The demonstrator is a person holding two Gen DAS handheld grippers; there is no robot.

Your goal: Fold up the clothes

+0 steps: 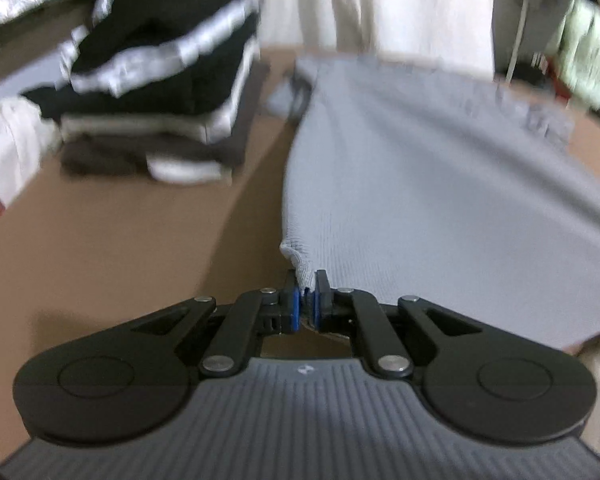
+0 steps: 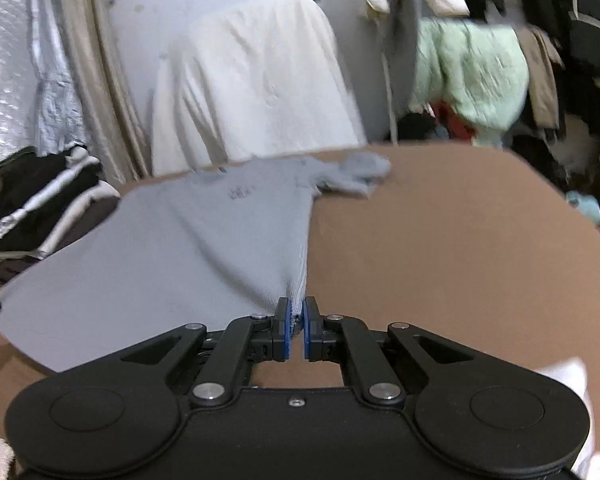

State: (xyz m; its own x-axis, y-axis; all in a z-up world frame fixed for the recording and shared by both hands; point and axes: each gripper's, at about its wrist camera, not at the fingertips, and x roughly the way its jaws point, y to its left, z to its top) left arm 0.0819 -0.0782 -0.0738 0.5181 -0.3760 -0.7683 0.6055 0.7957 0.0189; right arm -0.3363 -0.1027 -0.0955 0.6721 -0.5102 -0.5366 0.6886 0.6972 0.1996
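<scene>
Motion blur is smearing the stack of folded clothes (image 1: 156,92) and the far hem of the grey garment (image 1: 440,184). The frame edge is cutting off the garment's right side. The left gripper (image 1: 307,300) is hiding the pinched corner; the marking (image 2: 239,192) is staying illegible.

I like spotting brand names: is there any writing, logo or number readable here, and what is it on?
No text can be read as words.
Pale grey knitted garment: small dark mark on the chest, too blurred to read.
Left gripper, grey ribbed body: tiny white emblem, too small to read.
Folded black-and-white clothes pile: no lettering visible.
Right gripper: no markings visible.
</scene>
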